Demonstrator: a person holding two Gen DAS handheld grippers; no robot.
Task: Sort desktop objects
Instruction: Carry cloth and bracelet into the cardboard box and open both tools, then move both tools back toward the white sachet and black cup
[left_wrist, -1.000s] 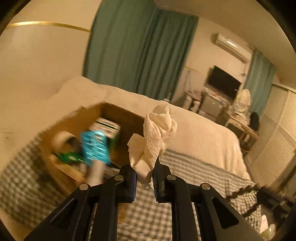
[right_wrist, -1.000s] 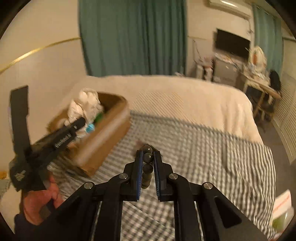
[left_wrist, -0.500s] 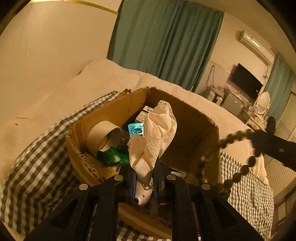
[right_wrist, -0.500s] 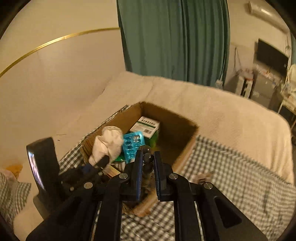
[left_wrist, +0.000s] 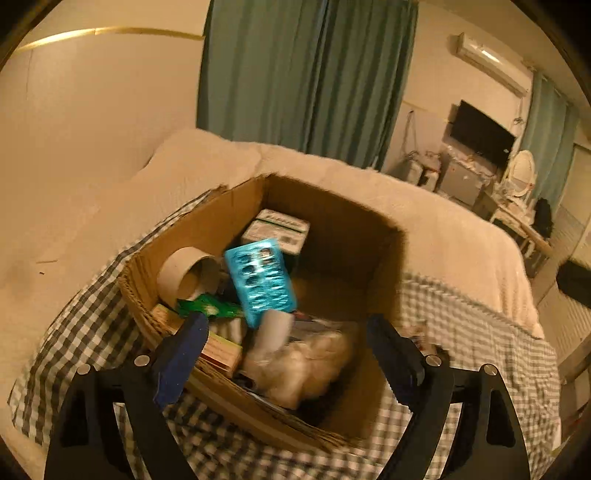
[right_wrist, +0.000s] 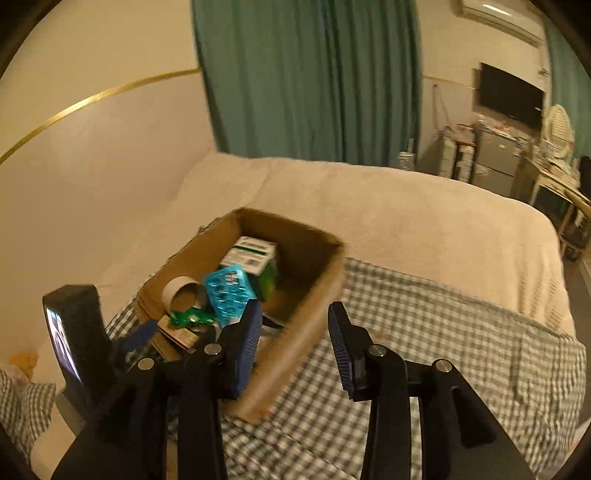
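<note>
Grippers pointed down at a slant toward the box (left_wrist: 207, 236): the left gripper (left_wrist: 288, 347) was opening wide above its near end, with the blurred white cloth (left_wrist: 306, 362) lying loose in the box between the jaws, and the right gripper (right_wrist: 295, 332) was also opening, nothing between its jaws, over the near right wall. In the box were a paper roll (left_wrist: 186, 273), a blue pack (left_wrist: 260, 280) and a white-green carton (left_wrist: 277, 230). The box stood on a checked cover (right_wrist: 424, 350) on a bed (right_wrist: 369, 199), with green curtains (right_wrist: 306, 74) and a TV (right_wrist: 511, 96) behind.
</note>
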